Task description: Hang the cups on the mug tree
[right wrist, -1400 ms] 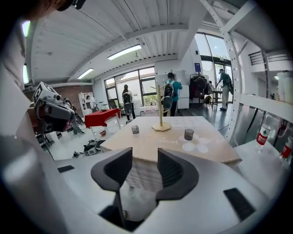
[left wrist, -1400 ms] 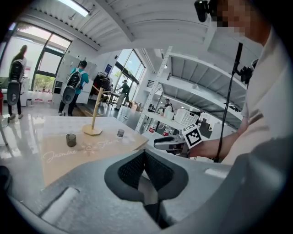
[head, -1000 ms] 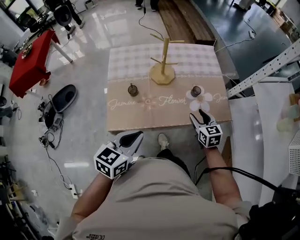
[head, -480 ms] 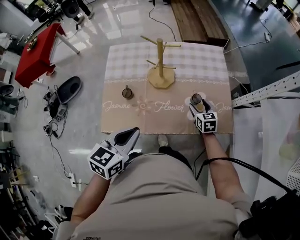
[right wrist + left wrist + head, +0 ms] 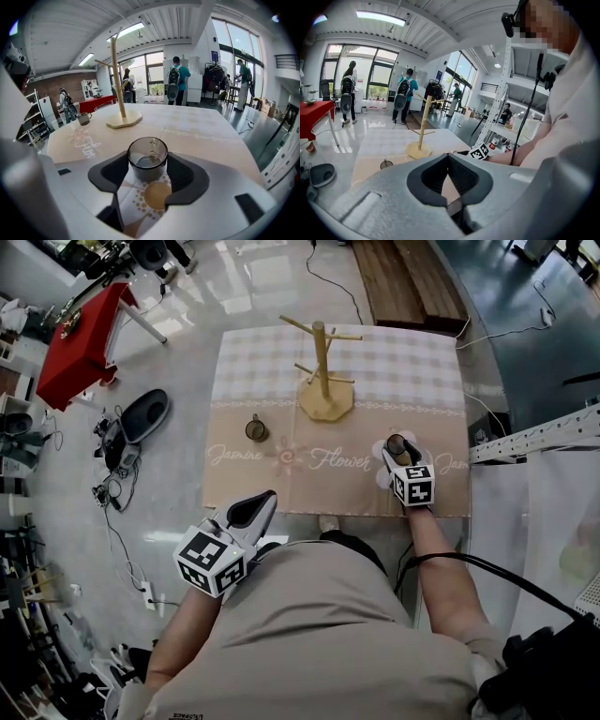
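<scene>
A wooden mug tree stands at the far middle of the table, with bare pegs. One small dark cup sits to the left on the printed cloth. A second cup stands upright on the flower print at the right. My right gripper reaches around it; in the right gripper view the cup is between the fingertips, which are closing and lie close beside its walls. My left gripper hovers off the table's near edge, shut and empty.
A red table and a dark oval object with cables are on the floor at left. White metal shelving runs along the right. Several people stand far off in the gripper views.
My right gripper has moved forward from the table's near edge until the right cup is between its jaws. The left gripper has stayed below the table edge.
</scene>
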`<control>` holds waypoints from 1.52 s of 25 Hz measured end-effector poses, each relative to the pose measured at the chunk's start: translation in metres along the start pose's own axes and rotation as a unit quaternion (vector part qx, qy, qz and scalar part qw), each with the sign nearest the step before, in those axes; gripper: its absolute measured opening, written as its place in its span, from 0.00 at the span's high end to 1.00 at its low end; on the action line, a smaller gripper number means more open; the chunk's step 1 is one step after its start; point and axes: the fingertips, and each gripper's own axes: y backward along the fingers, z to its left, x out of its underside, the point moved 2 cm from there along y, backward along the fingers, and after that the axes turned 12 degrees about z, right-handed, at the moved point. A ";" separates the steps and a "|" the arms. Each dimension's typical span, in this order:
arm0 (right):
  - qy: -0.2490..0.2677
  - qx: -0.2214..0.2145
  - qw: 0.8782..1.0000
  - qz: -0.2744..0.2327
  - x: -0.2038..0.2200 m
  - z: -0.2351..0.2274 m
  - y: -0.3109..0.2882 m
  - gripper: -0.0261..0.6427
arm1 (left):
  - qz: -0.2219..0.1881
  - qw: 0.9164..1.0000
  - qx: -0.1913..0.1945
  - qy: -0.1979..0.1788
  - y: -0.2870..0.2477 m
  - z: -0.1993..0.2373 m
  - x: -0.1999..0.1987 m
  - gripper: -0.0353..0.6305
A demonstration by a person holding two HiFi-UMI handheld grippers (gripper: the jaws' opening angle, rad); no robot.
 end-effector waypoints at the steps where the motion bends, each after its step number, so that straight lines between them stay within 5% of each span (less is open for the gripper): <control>1: 0.001 -0.001 1.000 0.001 0.001 0.000 0.001 0.57 | 0.000 1.000 0.001 0.001 -0.001 0.000 -0.001 0.94; 15: 0.078 0.008 0.992 -0.102 -0.097 0.016 0.080 0.57 | -0.020 1.000 0.024 0.005 -0.006 -0.001 -0.012 0.94; 27: 0.167 0.037 0.959 -0.224 -0.230 0.043 0.157 0.57 | -0.045 0.999 0.017 0.022 0.005 0.008 -0.011 0.94; 38: 0.239 0.065 0.936 -0.249 -0.278 0.077 0.169 0.57 | -0.056 0.998 0.006 0.042 0.019 0.017 -0.001 0.94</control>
